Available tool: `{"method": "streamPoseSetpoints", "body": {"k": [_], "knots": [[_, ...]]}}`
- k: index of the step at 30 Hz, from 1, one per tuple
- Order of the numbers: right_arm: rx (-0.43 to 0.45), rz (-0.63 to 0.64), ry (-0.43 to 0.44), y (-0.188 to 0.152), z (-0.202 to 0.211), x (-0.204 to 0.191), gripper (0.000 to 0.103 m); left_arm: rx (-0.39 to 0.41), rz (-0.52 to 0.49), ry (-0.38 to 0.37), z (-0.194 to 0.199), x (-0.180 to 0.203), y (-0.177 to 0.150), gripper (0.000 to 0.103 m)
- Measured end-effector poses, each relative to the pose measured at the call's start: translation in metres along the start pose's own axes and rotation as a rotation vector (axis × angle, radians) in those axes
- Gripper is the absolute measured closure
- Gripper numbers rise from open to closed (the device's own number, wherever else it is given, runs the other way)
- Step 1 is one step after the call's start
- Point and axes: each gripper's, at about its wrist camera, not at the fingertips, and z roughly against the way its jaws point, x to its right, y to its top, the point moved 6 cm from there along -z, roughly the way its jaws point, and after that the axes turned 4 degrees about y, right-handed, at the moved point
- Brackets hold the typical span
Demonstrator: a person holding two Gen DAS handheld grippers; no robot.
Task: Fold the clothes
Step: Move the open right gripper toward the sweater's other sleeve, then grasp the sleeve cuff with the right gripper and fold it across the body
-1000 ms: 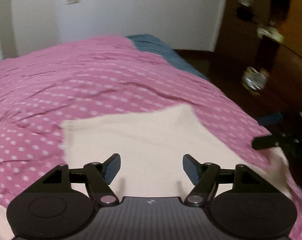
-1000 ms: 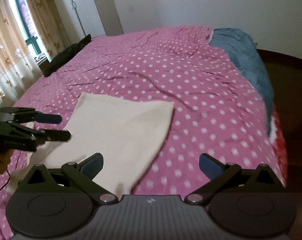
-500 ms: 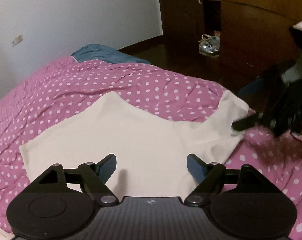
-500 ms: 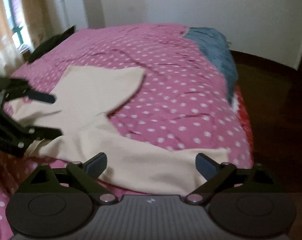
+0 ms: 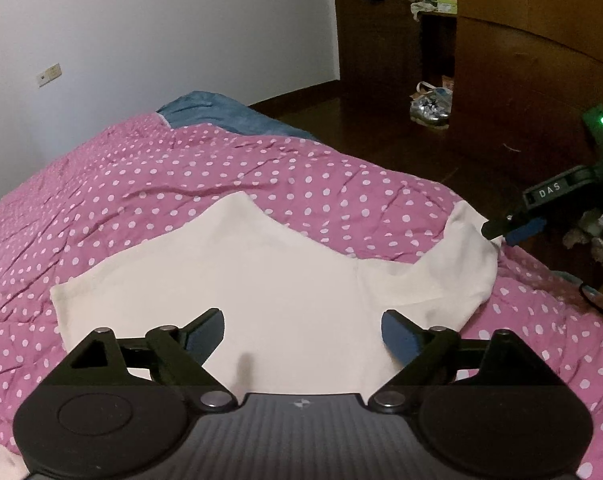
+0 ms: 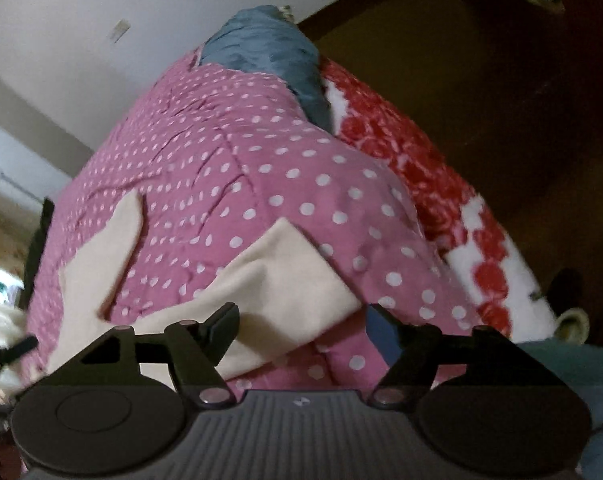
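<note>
Your shirt [image 5: 241,280] lies flat on the pink dotted quilt [image 5: 149,184], cream cloth spread wide, with 1 sleeve [image 5: 457,264] reaching toward the bed's edge. You look to be at the laying-out step, just ahead of the first fold.

Your left gripper [image 5: 303,330] hangs over the near part of the shirt with its jaws spread wide and nothing between them. Your right gripper [image 6: 301,326] is also released; in its own view the sleeve end [image 6: 285,276] sits just ahead of the gap, and from the left view its fingertips [image 5: 497,228] meet the sleeve's tip, though whether they touch cloth is hard to tell.

Next, you likely need to close the right tongs on that sleeve end and carry it inward across the body. Get the cloth well between the pads before squeezing; the sleeve hangs near the quilt's drop-off, so a shallow pinch could slip. Your left could then pin the body, or take the other sleeve [image 6: 117,232].
</note>
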Motion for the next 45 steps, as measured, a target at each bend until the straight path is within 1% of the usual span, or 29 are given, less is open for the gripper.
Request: {"method": "streamPoseSetpoints", "body": {"k": [2, 4, 5, 6, 7, 8, 9, 10, 11, 12, 16, 19, 21, 24, 27, 29, 31, 35, 39, 41, 45], "knots": [[0.003, -0.044, 0.001, 0.0, -0.004, 0.009, 0.032, 0.001, 0.002, 0.001, 0.0, 0.0, 0.001, 0.013], [0.005, -0.091, 0.019, -0.002, -0.008, 0.015, 0.036, 0.001, 0.002, 0.0, 0.0, 0.0, 0.001, 0.012], [0.01, -0.118, 0.045, -0.002, -0.01, 0.018, 0.042, 0.0, 0.0, 0.0, 0.0, 0.0, 0.0, 0.01], [0.016, -0.144, 0.071, -0.003, -0.012, 0.02, 0.051, -0.003, -0.002, 0.0, -0.001, 0.001, 0.0, 0.01], [0.027, -0.16, 0.092, -0.002, -0.012, 0.021, 0.056, -0.008, -0.003, -0.001, -0.002, 0.002, -0.001, 0.01], [0.037, -0.175, 0.111, -0.002, -0.012, 0.023, 0.071, -0.011, -0.004, -0.003, -0.003, 0.003, -0.002, 0.01], [0.052, -0.173, 0.122, -0.001, -0.01, 0.022, 0.088, -0.015, -0.006, -0.006, -0.004, 0.004, -0.003, 0.01], [0.07, -0.161, 0.129, 0.002, -0.007, 0.019, 0.095, -0.017, -0.008, -0.008, -0.004, 0.005, -0.004, 0.01], [0.087, -0.148, 0.135, 0.004, -0.004, 0.016, 0.097, -0.019, -0.012, -0.009, -0.005, 0.006, -0.005, 0.01], [0.105, -0.134, 0.142, 0.007, 0.0, 0.013, 0.098, -0.021, -0.015, -0.01, -0.005, 0.007, -0.005, 0.01], [0.249, -0.032, 0.173, 0.028, 0.035, -0.016, 0.098, -0.023, -0.016, -0.016, -0.006, 0.008, -0.006, 0.01], [0.33, 0.014, 0.182, 0.042, 0.055, -0.027, 0.098, -0.031, -0.009, -0.027, -0.007, 0.008, -0.007, 0.009], [0.334, 0.014, 0.169, 0.044, 0.053, -0.022, 0.098, -0.036, -0.011, -0.035, -0.007, 0.01, -0.008, 0.008], [0.272, -0.006, 0.107, 0.037, 0.031, -0.008, 0.098, -0.045, -0.012, -0.031, -0.009, 0.01, -0.009, 0.007], [0.226, -0.043, 0.081, 0.033, 0.012, 0.002, 0.098, -0.045, -0.005, -0.03, -0.007, 0.008, -0.008, 0.007], [0.226, -0.043, 0.086, 0.035, 0.011, -0.002, 0.098, -0.042, 0.002, -0.026, -0.003, 0.004, -0.007, 0.006], [0.244, -0.002, 0.095, 0.04, 0.02, -0.012, 0.098, -0.027, 0.011, -0.018, 0.003, -0.002, -0.005, 0.006], [0.262, 0.073, 0.15, 0.049, 0.043, -0.05, 0.098, 0.012, 0.062, 0.032, 0.017, -0.027, -0.001, 0.004], [0.256, 0.143, 0.241, 0.053, 0.052, -0.1, 0.098, 0.032, 0.137, 0.103, 0.032, -0.061, -0.005, 0.004], [0.241, 0.192, 0.286, 0.051, 0.054, -0.129, 0.098, 0.037, 0.183, 0.138, 0.039, -0.079, -0.011, 0.004], [0.18, 0.314, 0.38, 0.037, 0.05, -0.197, 0.098, 0.046, 0.274, 0.194, 0.054, -0.111, -0.027, 0.003]]}}
